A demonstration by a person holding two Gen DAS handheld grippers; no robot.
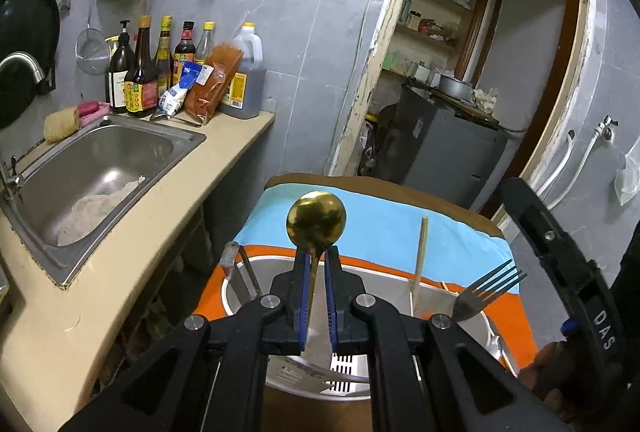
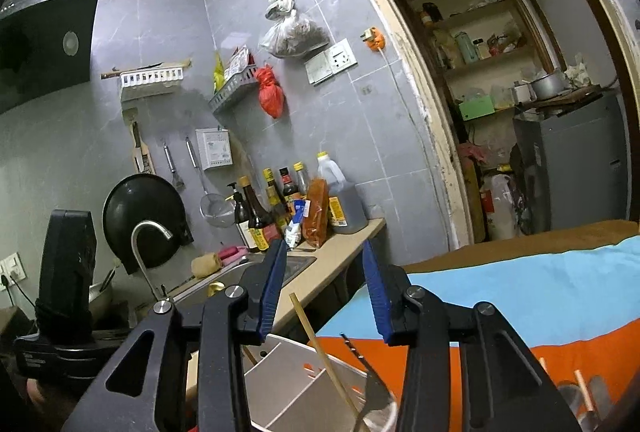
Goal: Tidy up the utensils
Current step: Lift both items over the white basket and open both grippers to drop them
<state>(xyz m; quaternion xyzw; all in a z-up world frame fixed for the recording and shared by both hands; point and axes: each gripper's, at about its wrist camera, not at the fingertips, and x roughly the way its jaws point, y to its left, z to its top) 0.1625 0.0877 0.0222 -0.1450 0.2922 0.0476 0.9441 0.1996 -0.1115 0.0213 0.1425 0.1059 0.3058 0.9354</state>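
Note:
My left gripper (image 1: 317, 252) is shut on the thin handle of a gold spoon (image 1: 316, 218). The spoon stands bowl up over a round white utensil holder (image 1: 376, 292). A fork (image 1: 488, 286), a wooden chopstick (image 1: 420, 256) and a grey metal utensil (image 1: 236, 266) stand in that holder. In the right wrist view my right gripper (image 2: 324, 244) is open above the divided holder (image 2: 280, 380). The fork (image 2: 358, 350) and the chopstick (image 2: 320, 344) rise between its blue pads (image 2: 274, 288) without touching them.
The holder sits on a table with a blue and orange cloth (image 1: 384, 232). To the left run a beige counter (image 1: 132, 252), a steel sink (image 1: 100, 168) and sauce bottles (image 1: 160, 72). The right gripper's black housing (image 1: 560, 260) is close on the right. A doorway (image 1: 460, 72) opens behind.

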